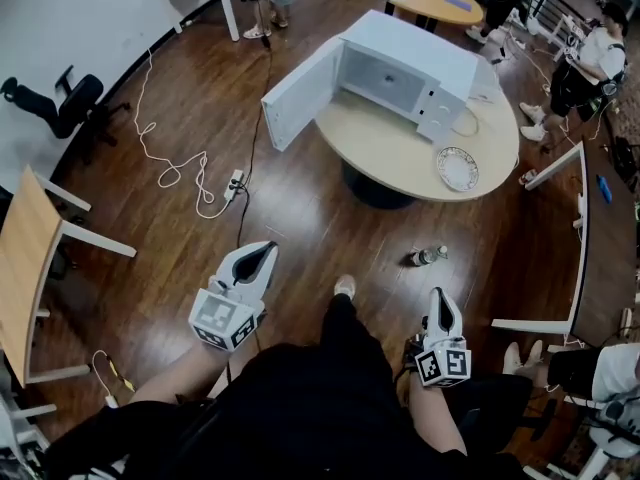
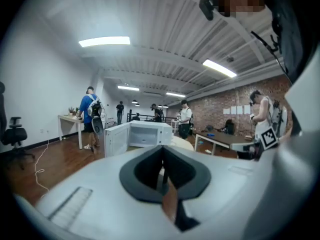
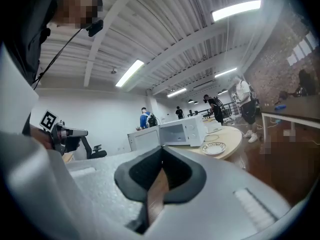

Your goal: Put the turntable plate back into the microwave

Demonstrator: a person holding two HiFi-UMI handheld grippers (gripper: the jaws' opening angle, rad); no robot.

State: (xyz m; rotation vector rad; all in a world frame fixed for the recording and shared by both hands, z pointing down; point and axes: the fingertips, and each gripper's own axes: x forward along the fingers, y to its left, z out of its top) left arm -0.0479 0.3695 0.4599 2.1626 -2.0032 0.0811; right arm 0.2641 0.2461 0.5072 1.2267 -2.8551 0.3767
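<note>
The white microwave (image 1: pixel 400 73) stands on a round wooden table (image 1: pixel 395 148) with its door (image 1: pixel 300 93) swung wide open to the left. The patterned turntable plate (image 1: pixel 458 168) lies on the table to the right of the microwave, near the edge. Both grippers are held low in front of the person, far from the table. My left gripper (image 1: pixel 262 251) and right gripper (image 1: pixel 438 294) are shut with nothing in them. The left gripper view shows the jaws (image 2: pixel 162 170) closed with the microwave (image 2: pixel 145 134) beyond. In the right gripper view the jaws (image 3: pixel 161 173) are closed, with microwave (image 3: pixel 182 131) and plate (image 3: pixel 214 147) ahead.
A bottle (image 1: pixel 425 257) lies on the wooden floor between me and the table. A power strip with white cable (image 1: pixel 235 183) trails on the left. A wooden desk (image 1: pixel 25 268) stands at left and a white table frame (image 1: pixel 570 248) at right. People stand at the back.
</note>
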